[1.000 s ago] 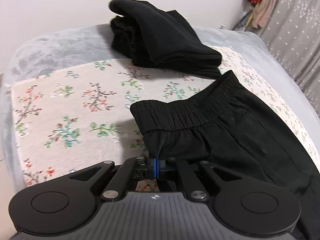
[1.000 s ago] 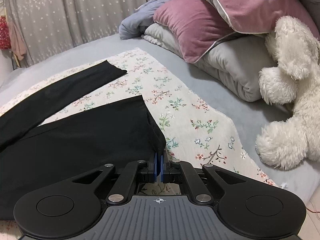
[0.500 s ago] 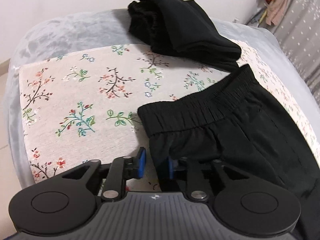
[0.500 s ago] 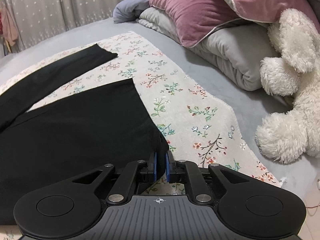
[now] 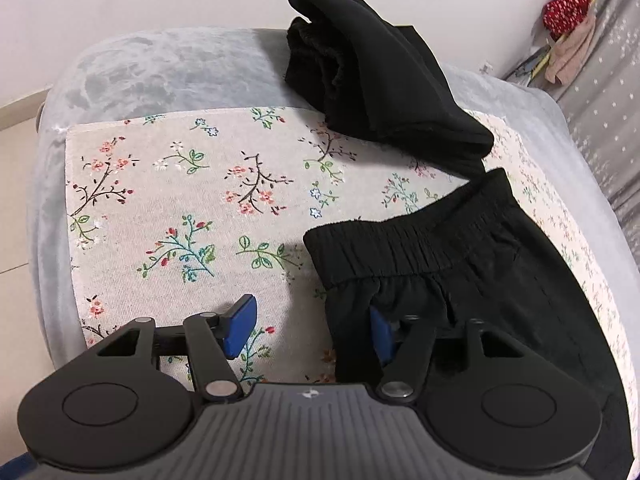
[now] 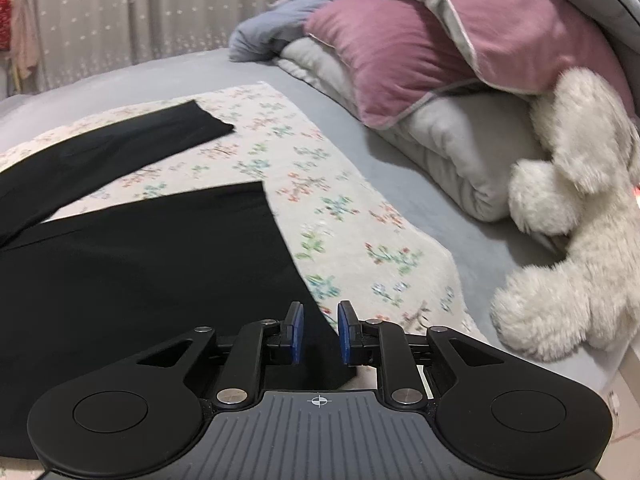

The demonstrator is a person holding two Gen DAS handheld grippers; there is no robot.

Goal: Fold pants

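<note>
Black pants lie flat on a floral cloth on the bed. In the left wrist view the elastic waistband runs across the right half. My left gripper is open at the near waistband corner, whose fabric drapes over the right blue pad. In the right wrist view the near leg lies spread, the other leg farther back. My right gripper is open, with the near leg's hem corner lying loose between its blue pads.
A folded pile of black clothes sits at the far edge of the floral cloth. Pink and grey pillows and a white plush toy lie at the right. Curtains hang behind the bed.
Both grippers were shut on the pants a second ago, left on the waistband corner, right on the hem corner. Both have opened and let the fabric rest on the cloth.
</note>
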